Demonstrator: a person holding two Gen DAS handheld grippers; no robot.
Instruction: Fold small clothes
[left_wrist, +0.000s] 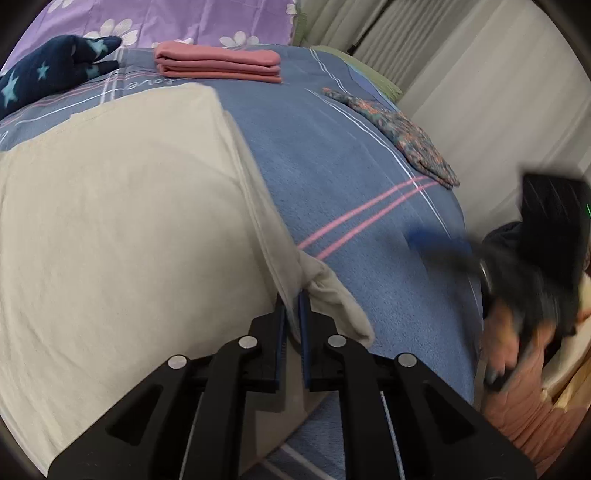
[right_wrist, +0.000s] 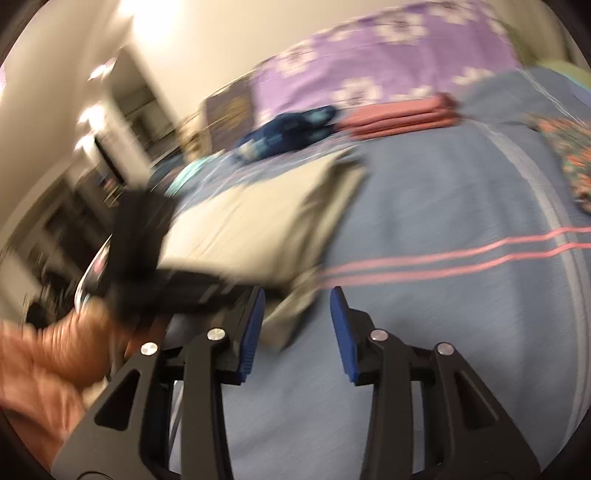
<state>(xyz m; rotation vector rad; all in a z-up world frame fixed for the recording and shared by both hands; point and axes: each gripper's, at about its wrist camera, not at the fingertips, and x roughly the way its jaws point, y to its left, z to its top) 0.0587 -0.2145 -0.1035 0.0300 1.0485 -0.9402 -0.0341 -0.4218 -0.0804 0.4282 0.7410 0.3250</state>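
A beige garment lies spread on the blue striped bedcover. My left gripper is shut on the garment's right edge, near a loose corner flap. My right gripper is open and empty above the bedcover, just right of the beige garment; this view is motion-blurred. The right gripper shows blurred at the right of the left wrist view, and the left gripper shows blurred in the right wrist view.
A folded pink garment lies at the back, a navy star-print garment at the back left, and a floral cloth near the bed's right edge. A purple flowered pillow is behind them. Curtains hang on the right.
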